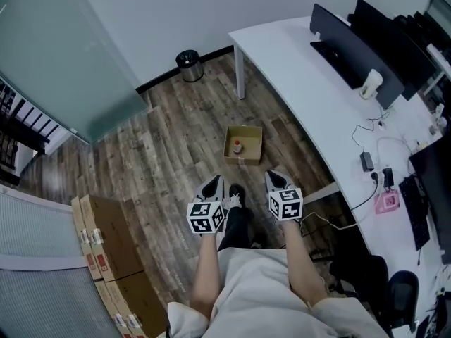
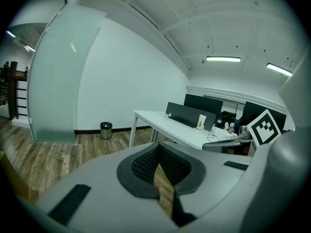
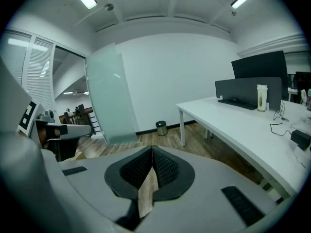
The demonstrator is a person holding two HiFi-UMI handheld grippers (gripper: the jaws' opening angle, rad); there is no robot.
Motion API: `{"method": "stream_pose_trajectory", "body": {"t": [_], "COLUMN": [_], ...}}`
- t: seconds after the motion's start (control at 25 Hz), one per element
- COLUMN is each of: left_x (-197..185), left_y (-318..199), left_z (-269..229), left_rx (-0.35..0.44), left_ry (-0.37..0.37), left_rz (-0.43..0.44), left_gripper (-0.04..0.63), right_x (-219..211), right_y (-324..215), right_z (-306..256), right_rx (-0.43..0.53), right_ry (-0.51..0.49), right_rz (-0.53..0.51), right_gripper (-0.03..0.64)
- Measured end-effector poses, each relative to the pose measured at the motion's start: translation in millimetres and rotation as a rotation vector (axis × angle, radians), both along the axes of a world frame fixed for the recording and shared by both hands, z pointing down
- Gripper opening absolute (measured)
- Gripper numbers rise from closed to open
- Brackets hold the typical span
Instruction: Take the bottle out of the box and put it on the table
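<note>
Box (image 1: 244, 127) — on the floor, just ahead of the left gripper (image 1: 213, 184) and right gripper (image 1: 276, 177), which sit side by side. Bottle (image 1: 238, 146) inside the box. Table (image 1: 296, 69) to the box's right, monitors (image 1: 352, 48) on it. Bin (image 1: 189, 65) behind the box, by the wall. Stacked cartons (image 1: 106, 252) — near left.

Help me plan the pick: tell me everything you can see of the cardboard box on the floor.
The cardboard box is small, brown, roughly square and open-topped, its low walls upright. It sits flat on the wood floor, beside the white table and apart from it. A small bottle stands inside, left of centre. Nothing else touches it.
</note>
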State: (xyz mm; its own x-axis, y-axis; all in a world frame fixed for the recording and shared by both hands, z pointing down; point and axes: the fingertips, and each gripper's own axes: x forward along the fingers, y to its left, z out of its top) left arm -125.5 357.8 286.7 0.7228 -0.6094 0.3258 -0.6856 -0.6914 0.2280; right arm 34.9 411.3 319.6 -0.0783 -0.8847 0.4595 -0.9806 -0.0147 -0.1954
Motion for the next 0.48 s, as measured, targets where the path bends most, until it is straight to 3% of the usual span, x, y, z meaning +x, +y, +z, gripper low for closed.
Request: {"method": "stream_pose_trajectory", "body": {"t": [0.48], "left_x": [39], "left_y": [-72], "left_z": [2], "left_rx": [-0.013], "left_ry": [0.007], "left_rz": [0.021], "left_gripper": [0.014], "right_x": [18], "right_y": [-71], "right_z": [5], "right_rx": [-0.021], "right_ry": [-0.039], "right_rz": [-0.051], "right_gripper": [0.041]}}
